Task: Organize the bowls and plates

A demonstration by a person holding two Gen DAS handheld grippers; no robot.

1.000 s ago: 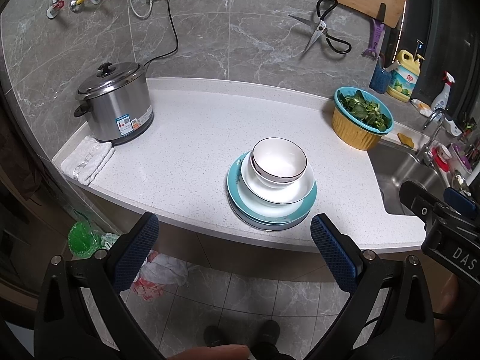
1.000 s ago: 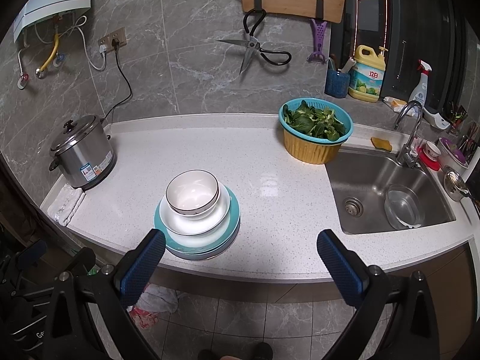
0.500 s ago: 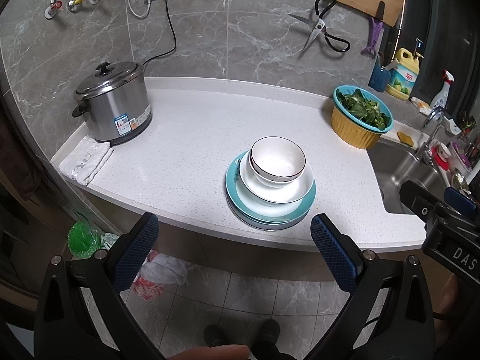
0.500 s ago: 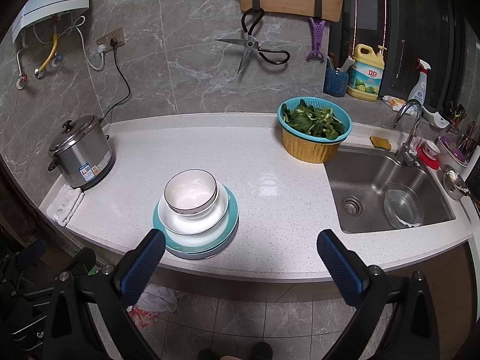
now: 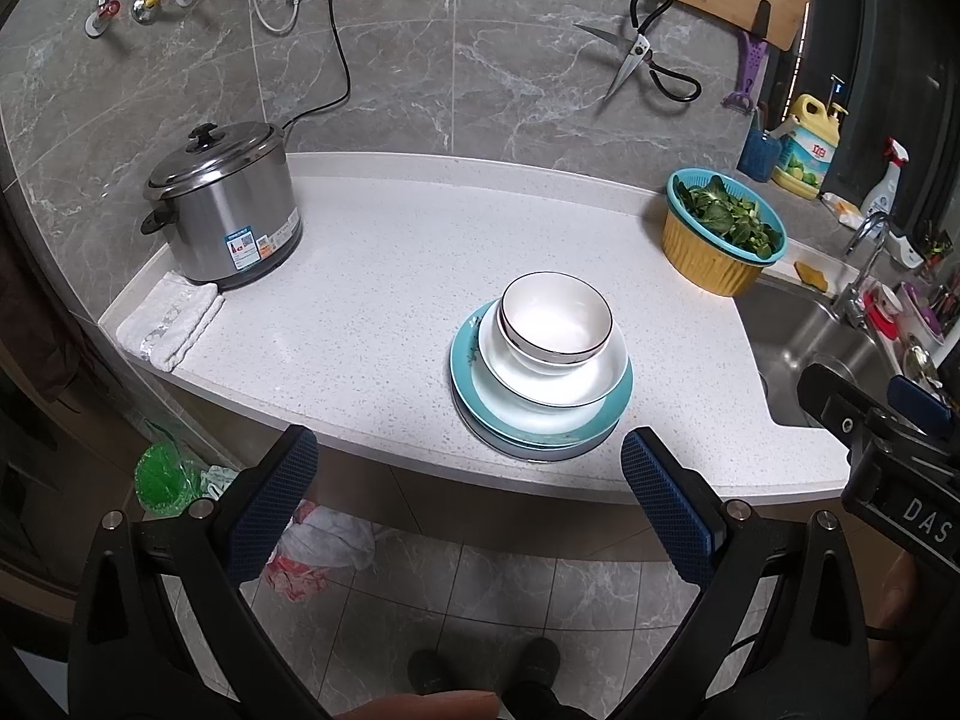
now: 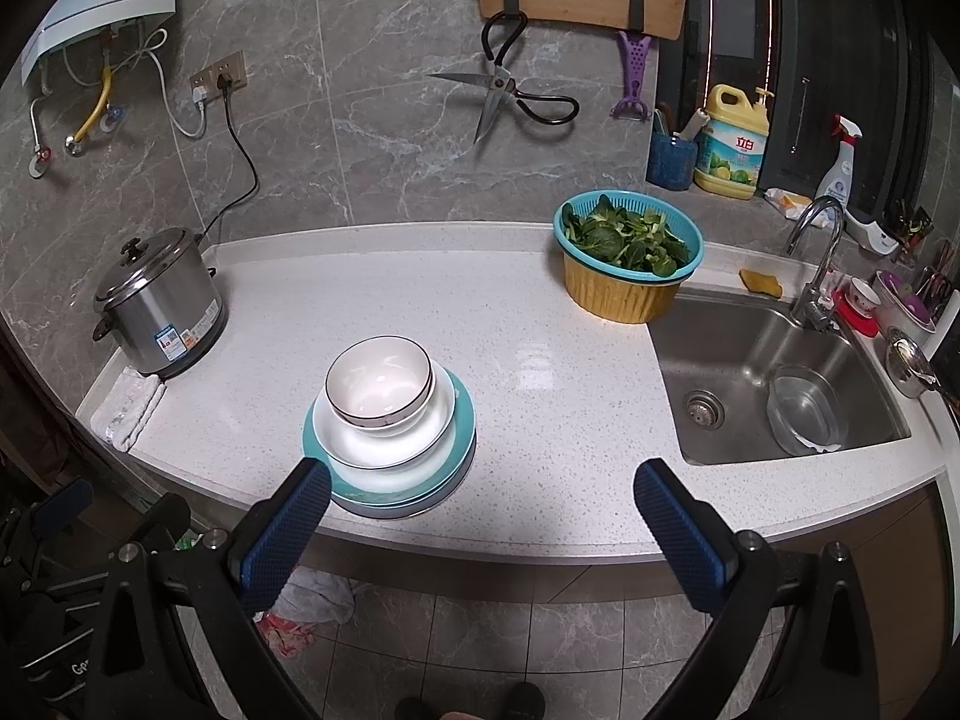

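Observation:
A stack stands near the counter's front edge: a small white bowl with a dark rim [image 5: 556, 317] [image 6: 379, 383] sits in a wider white bowl [image 5: 555, 381] [image 6: 384, 444], on teal plates [image 5: 543, 423] [image 6: 396, 489]. My left gripper [image 5: 468, 468] is open and empty, held off the counter's front edge, just short of the stack. My right gripper [image 6: 483, 501] is open and empty, also off the front edge, with the stack by its left finger [image 6: 282, 534]. The right gripper's body shows at the right in the left wrist view [image 5: 888, 450].
A steel rice cooker [image 5: 225, 207] and a folded white cloth [image 5: 168, 324] stand at the counter's left. A yellow and teal basket of greens [image 6: 627, 255] stands by the sink [image 6: 774, 378], which holds a steel bowl [image 6: 807, 411]. Scissors and a cutting board hang on the wall.
Both grippers have drifted slightly; the stack sits a touch lower and closer in both views. Nothing was taken hold of or moved.

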